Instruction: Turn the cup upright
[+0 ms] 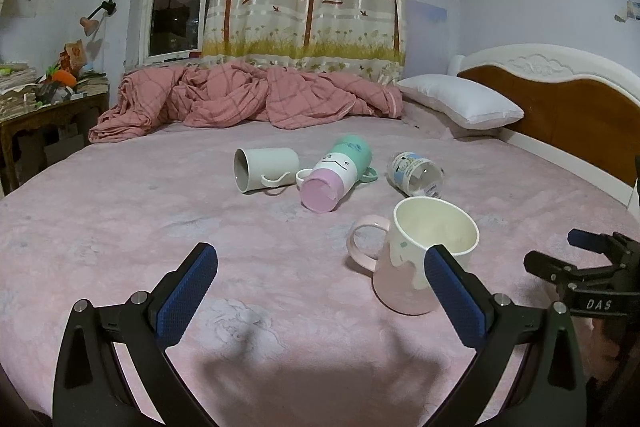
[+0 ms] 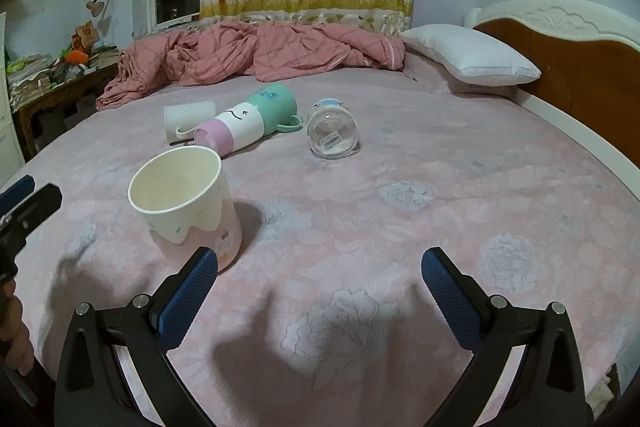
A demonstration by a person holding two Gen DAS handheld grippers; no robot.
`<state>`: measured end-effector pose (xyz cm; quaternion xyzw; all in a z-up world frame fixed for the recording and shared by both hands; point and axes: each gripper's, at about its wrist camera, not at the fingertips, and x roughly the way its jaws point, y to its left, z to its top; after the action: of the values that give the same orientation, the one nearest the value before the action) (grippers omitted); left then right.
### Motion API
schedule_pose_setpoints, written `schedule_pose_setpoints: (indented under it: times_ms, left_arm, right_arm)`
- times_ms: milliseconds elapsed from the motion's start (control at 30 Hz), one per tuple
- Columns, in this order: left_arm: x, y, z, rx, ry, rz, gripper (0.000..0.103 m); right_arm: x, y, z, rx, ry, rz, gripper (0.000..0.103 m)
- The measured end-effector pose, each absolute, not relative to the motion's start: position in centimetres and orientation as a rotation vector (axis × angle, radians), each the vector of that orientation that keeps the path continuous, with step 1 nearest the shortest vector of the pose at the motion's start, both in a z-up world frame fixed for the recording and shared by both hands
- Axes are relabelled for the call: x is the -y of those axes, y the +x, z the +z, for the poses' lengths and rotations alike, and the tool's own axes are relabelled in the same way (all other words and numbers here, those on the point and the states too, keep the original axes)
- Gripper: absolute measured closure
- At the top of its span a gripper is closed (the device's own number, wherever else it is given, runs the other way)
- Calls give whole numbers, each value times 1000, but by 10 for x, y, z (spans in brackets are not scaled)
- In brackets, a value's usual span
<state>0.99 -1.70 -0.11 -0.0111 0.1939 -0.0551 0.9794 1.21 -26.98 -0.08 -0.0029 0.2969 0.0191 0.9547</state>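
Observation:
A pink and white mug (image 1: 420,259) stands upright on the pink bed, its mouth up; it also shows in the right wrist view (image 2: 188,207). Three cups lie on their sides farther back: a white mug (image 1: 266,169), a tall pink, white and green cup (image 1: 336,173) and a clear glass jar (image 1: 416,175). My left gripper (image 1: 320,287) is open and empty; its right fingertip (image 1: 448,279) is just in front of the upright mug. My right gripper (image 2: 320,287) is open and empty, its left fingertip (image 2: 192,291) close to the mug's base.
A crumpled pink quilt (image 1: 248,99) and a white pillow (image 1: 460,99) lie at the back of the bed. A wooden headboard (image 1: 560,111) is on the right. A cluttered side table (image 1: 48,95) stands left of the bed.

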Motion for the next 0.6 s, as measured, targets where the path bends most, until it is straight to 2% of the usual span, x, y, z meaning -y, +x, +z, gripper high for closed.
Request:
schedule_pose_setpoints:
  times_ms: [600]
  left_arm:
    - [22, 19, -11, -431, -4, -82, 0]
  right_arm:
    - [275, 16, -3, -608, -11, 36, 0]
